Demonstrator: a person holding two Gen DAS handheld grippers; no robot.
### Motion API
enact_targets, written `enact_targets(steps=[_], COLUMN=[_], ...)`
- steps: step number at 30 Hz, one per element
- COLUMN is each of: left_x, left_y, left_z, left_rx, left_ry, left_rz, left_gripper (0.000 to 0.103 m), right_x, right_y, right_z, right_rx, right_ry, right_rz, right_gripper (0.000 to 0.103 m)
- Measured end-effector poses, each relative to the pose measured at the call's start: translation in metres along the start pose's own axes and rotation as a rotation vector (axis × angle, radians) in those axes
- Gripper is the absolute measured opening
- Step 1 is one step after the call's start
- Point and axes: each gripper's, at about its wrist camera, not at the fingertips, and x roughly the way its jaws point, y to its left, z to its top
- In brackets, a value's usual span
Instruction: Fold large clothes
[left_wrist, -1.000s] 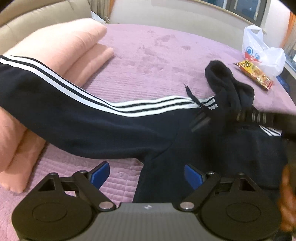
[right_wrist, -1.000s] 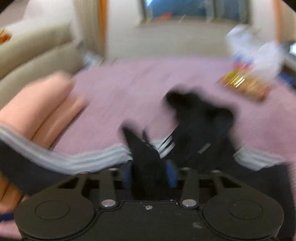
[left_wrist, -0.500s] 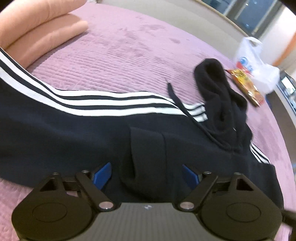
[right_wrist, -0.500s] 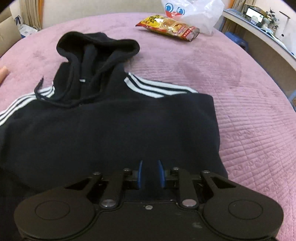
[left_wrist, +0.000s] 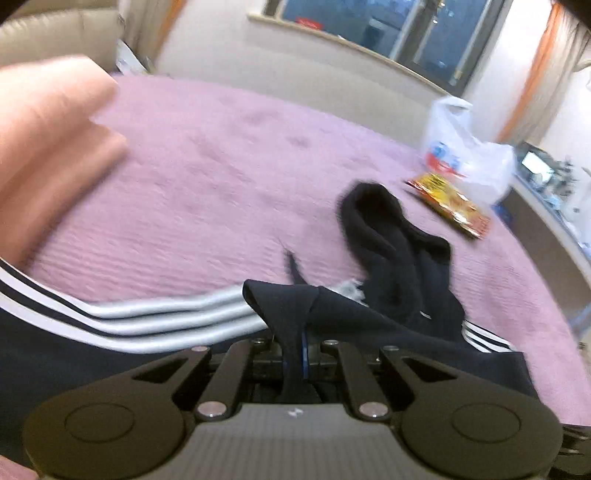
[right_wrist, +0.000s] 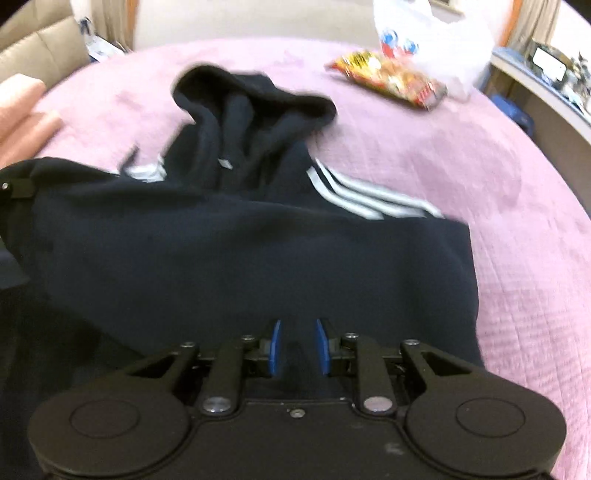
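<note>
A dark navy hoodie with white sleeve stripes lies on the purple bedspread, hood toward the far side. My left gripper is shut on a fold of the hoodie and lifts it; the striped sleeve runs off to the left. My right gripper is over the hoodie's near edge with its blue pads narrowly apart and dark fabric between them. The left gripper's tip shows at the left edge of the right wrist view.
Pink folded bedding lies at the left. A snack packet and a white plastic bag sit at the far right of the bed. A shelf runs along the right edge. A beige sofa stands behind.
My left gripper has closed on a fold of the hoodie and raised it. My right gripper stays at the hoodie's near edge, pads slightly wider apart.
</note>
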Motion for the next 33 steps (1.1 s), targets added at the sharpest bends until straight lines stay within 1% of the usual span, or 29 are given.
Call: enact_targets(steps=[1,2,3,4,5,6,7,8,9,11,12,13,14,15,16,17,18,19,20,21,22,24,25,26,28,30,31,32,33], left_x=[0.003,0.012,0.024,0.039,0.055,0.063,0.060,0.051,0.040,0.016,0.006,-0.001,-0.003,0.001,0.009,0.023,0.039,0.052,0.060,0.058,0.053,0.031,0.017,-0.006,-0.041,-0.079,-0.096,-0.113,-0.129], left_y=[0.005,0.013,0.020,0.024,0.025,0.024,0.024,0.024,0.024,0.019,0.016,0.012,0.009,0.005,0.001,0.000,0.001,0.003,0.002,-0.001,-0.003,0.000,0.005,0.014,0.035,0.066,0.082,0.100,0.116], left_z=[0.000,-0.003,-0.008,-0.015,-0.025,-0.033,-0.037,-0.038,-0.036,-0.033,-0.033,-0.033,-0.032,-0.034,-0.036,-0.041,-0.046,-0.051,-0.056,-0.056,-0.052,-0.045,-0.041,-0.037,-0.030,-0.022,-0.018,-0.014,-0.009], left_rx=[0.017,0.028,0.032,0.051,0.091,0.120,0.127,0.116,0.101,0.101,0.109,0.110,0.112,0.121,0.134,0.140,0.136,0.134,0.163,0.195,0.197,0.158,0.133,0.101,0.040,-0.038,-0.066,-0.092,-0.110], left_ry=[0.006,0.043,0.090,0.138,0.182,0.201,0.171,0.136,0.100,-0.001,-0.037,-0.051,-0.046,-0.022,0.017,0.072,0.131,0.177,0.181,0.162,0.156,0.105,0.067,0.024,-0.048,-0.111,-0.136,-0.168,-0.197], left_rz=[0.042,0.064,0.085,0.109,0.142,0.170,0.177,0.171,0.171,0.209,0.207,0.177,0.141,0.108,0.091,0.092,0.094,0.099,0.125,0.131,0.129,0.104,0.105,0.127,0.188,0.287,0.342,0.405,0.467], left_gripper=[0.008,0.011,0.020,0.024,0.031,0.036,0.037,0.038,0.039,0.039,0.039,0.039,0.037,0.037,0.038,0.036,0.035,0.035,0.037,0.036,0.036,0.036,0.036,0.036,0.038,0.044,0.044,0.046,0.051], right_x=[0.000,0.003,0.007,0.014,0.025,0.037,0.043,0.039,0.035,0.021,0.014,0.008,0.005,0.006,0.010,0.017,0.024,0.034,0.048,0.052,0.052,0.050,0.050,0.049,0.045,0.043,0.043,0.043,0.042], right_y=[0.002,0.003,0.004,0.005,0.006,0.008,0.009,0.010,0.010,0.006,0.005,0.005,0.005,0.006,0.006,0.006,0.006,0.006,0.008,0.010,0.011,0.011,0.009,0.007,0.008,0.009,0.010,0.011,0.013], right_z=[0.001,0.003,0.002,0.000,-0.002,-0.006,-0.007,-0.005,-0.002,0.004,0.007,0.010,0.013,0.015,0.017,0.017,0.016,0.014,0.011,0.010,0.012,0.015,0.016,0.017,0.018,0.017,0.016,0.016,0.016], right_rx=[0.006,0.019,0.033,0.047,0.055,0.052,0.045,0.032,0.019,0.021,0.015,0.007,0.004,0.007,0.017,0.030,0.046,0.061,0.065,0.068,0.066,0.082,0.097,0.102,0.090,0.065,0.052,0.042,0.033], right_ry=[-0.002,0.001,0.010,0.031,0.075,0.137,0.156,0.135,0.126,0.060,0.028,0.003,-0.016,-0.018,0.004,0.037,0.075,0.124,0.208,0.216,0.208,0.221,0.225,0.226,0.224,0.216,0.210,0.207,0.205], right_rz=[0.012,0.026,0.036,0.040,0.033,0.027,0.026,0.027,0.032,0.026,0.020,0.008,-0.012,-0.031,-0.040,-0.041,-0.038,-0.029,-0.022,-0.029,-0.034,-0.032,-0.027,-0.022,-0.024,-0.030,-0.038,-0.048,-0.053], right_gripper=[0.026,0.026,0.026,0.026,0.026,0.026,0.027,0.029,0.029,0.029,0.029,0.029,0.029,0.029,0.029,0.029,0.029,0.029,0.029,0.030,0.033,0.034,0.034,0.034,0.034,0.038,0.042,0.044,0.044])
